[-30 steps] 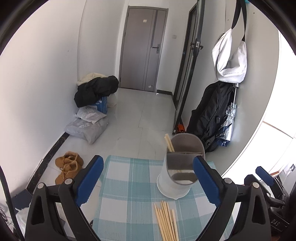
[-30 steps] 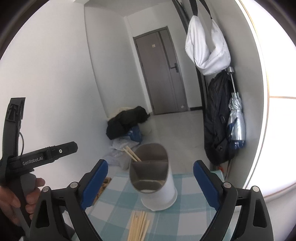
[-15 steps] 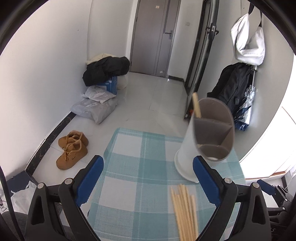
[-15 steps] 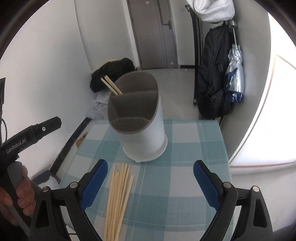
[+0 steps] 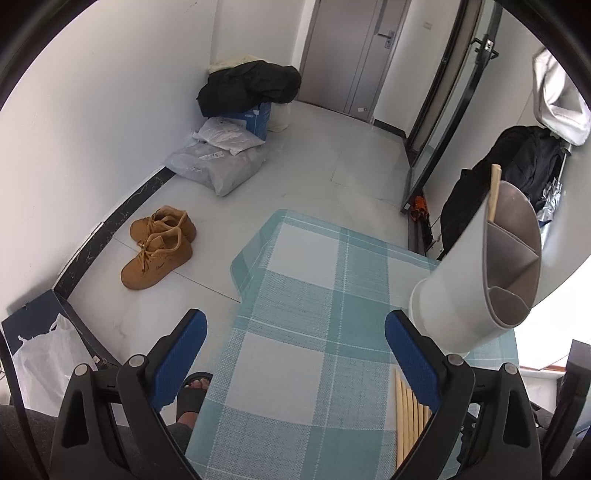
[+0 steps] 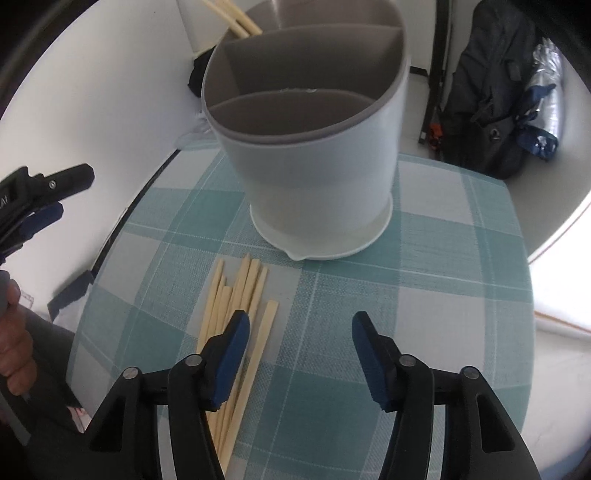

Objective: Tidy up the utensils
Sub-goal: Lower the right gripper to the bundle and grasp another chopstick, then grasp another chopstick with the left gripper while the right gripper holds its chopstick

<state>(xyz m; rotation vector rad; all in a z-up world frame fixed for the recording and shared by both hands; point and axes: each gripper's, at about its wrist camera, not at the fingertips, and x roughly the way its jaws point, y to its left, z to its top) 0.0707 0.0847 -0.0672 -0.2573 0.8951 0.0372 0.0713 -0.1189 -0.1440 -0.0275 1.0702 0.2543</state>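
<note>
Both pairs of blue-padded fingers stand spread with nothing between them; our right gripper point(image 6: 301, 325) hangs low over the checked tablecloth point(image 6: 424, 295), its left finger point(image 6: 231, 354) covering part of a loose bundle of wooden chopsticks point(image 6: 242, 284) that lies flat on the cloth, their tips pointing toward the holder; one chopstick lies a little apart at the bundle's right edge. Just beyond the tips stands the white utensil holder point(image 6: 314, 162), upright on the cloth, its grey insert split into compartments; a few chopsticks point(image 6: 236, 16) already lean in the far left compartment, while the nearer ones look bare. Our left gripper point(image 5: 295, 341) hovers over the left part of the same cloth point(image 5: 303, 295), well apart from the holder point(image 5: 461, 280), which sits at its right with one stick point(image 5: 494, 192) poking up; the bundle's ends point(image 5: 406, 417) show behind its right finger point(image 5: 410, 356). On the floor beyond lie tan shoes point(image 5: 159, 245) and grey parcels point(image 5: 218, 162); we see the left gripper point(image 6: 40, 195) also at the right view's left edge.
</note>
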